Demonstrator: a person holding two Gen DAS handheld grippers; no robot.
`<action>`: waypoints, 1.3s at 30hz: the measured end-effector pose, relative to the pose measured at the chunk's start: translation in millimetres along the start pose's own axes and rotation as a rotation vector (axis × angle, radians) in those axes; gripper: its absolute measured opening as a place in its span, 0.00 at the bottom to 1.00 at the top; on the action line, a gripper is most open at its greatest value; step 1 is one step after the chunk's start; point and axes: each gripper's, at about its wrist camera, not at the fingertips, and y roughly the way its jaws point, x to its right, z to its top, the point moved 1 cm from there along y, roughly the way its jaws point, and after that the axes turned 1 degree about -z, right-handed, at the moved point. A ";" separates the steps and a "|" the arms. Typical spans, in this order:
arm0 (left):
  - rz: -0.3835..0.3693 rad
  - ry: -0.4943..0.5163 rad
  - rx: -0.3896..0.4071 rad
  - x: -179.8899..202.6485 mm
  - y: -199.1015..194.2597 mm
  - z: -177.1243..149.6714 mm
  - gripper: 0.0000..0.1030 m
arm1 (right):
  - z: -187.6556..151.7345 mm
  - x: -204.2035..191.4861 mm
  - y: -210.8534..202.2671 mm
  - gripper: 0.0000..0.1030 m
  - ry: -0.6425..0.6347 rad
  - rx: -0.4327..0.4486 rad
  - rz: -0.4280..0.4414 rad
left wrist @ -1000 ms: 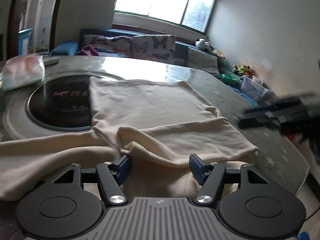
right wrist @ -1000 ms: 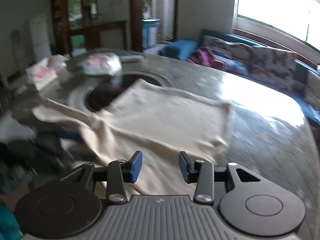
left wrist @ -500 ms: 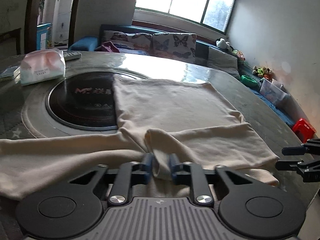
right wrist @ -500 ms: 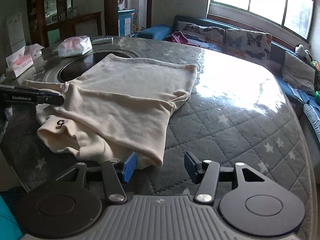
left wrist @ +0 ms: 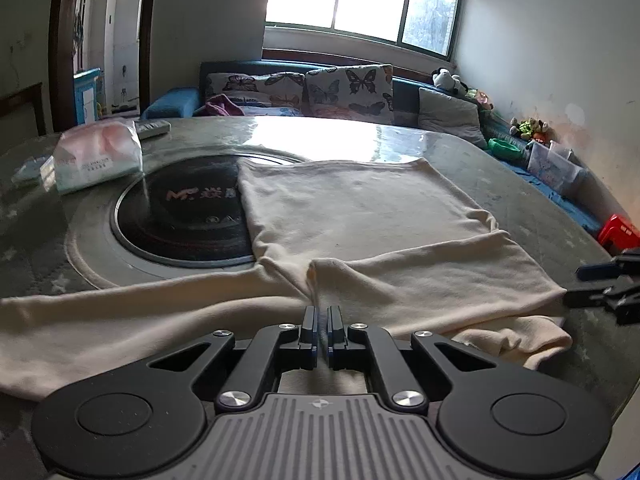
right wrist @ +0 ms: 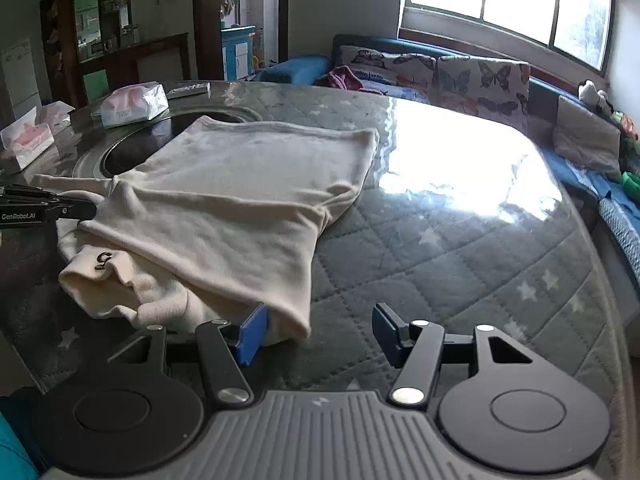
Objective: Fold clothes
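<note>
Cream knit top [left wrist: 360, 216], partly folded, is seen spread across the near half of a quilted table [right wrist: 460, 248], one sleeve trailing toward the table's left edge and the doubled hem lying close to the near edge. A ridge of the cloth is pinched between the closed fingers of the left gripper [left wrist: 321, 322], while the right gripper [right wrist: 320, 326] is held wide apart at the folded corner, its left fingertip just touching fabric, nothing grasped. The garment is judged light, soft and limp, likely to sag and slide on the glossy cover; hold is best taken at seams or doubled edges, both layers together. A tissue pack [left wrist: 96, 154] is seen near the far left edge.
</note>
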 end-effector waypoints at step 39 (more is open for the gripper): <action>-0.077 0.014 0.018 6.8 23.3 16.4 0.31 | 81.6 17.7 102.8 0.42 0.035 0.068 0.060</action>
